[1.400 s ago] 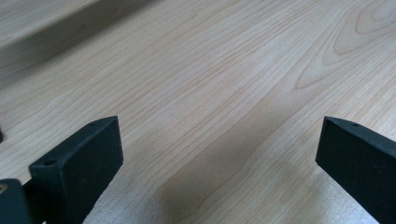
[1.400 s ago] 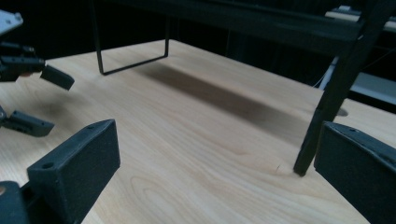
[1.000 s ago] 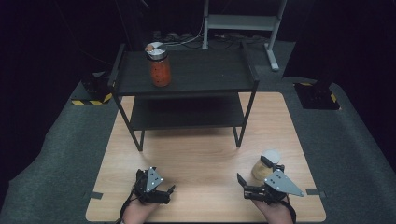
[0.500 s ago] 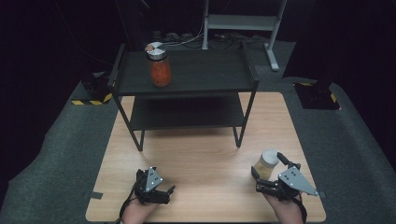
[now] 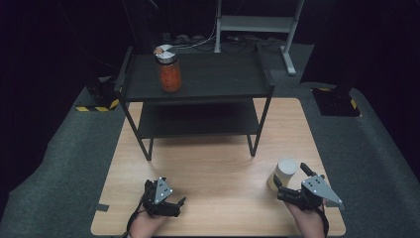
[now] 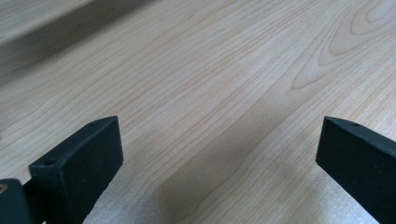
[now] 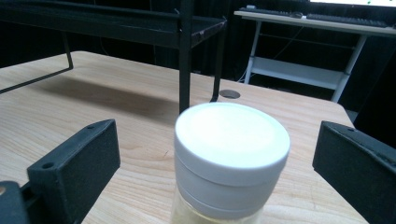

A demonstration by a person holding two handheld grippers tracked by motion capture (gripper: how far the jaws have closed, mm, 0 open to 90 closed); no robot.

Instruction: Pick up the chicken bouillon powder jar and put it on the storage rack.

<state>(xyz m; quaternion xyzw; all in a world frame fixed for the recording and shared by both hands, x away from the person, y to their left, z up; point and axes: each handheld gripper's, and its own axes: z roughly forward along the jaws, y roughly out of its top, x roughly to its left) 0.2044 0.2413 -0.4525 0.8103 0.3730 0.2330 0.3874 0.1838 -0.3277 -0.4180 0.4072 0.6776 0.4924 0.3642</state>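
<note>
The wooden counter (image 5: 218,168) carries a black two-tier shelf rack (image 5: 198,87) along its far edge. On the rack's top shelf, toward its left end, stands a glass jar of red-orange contents (image 5: 169,69) with a metal lid. That jar looks already placed, so the work appears partly done.

What seems left is the white-capped jar (image 5: 283,174) of pale contents, standing upright on the counter near the near-right corner. The right tool (image 5: 290,181) sits at it with jaws spread wide; in the right gripper view the white-capped jar (image 7: 231,158) stands between the two jaws, touching neither. It has yet to be gripped, lifted and, I judge, carried to the rack.

The left tool (image 5: 174,204) rests low near the near-left part of the counter, released, its jaws wide apart over bare wood in the left gripper view.

Hard to make out: the pale jar's body is cut off at the bottom of the right gripper view, so its contents and label stay unclear. The rack's lower shelf lies in shadow.
</note>
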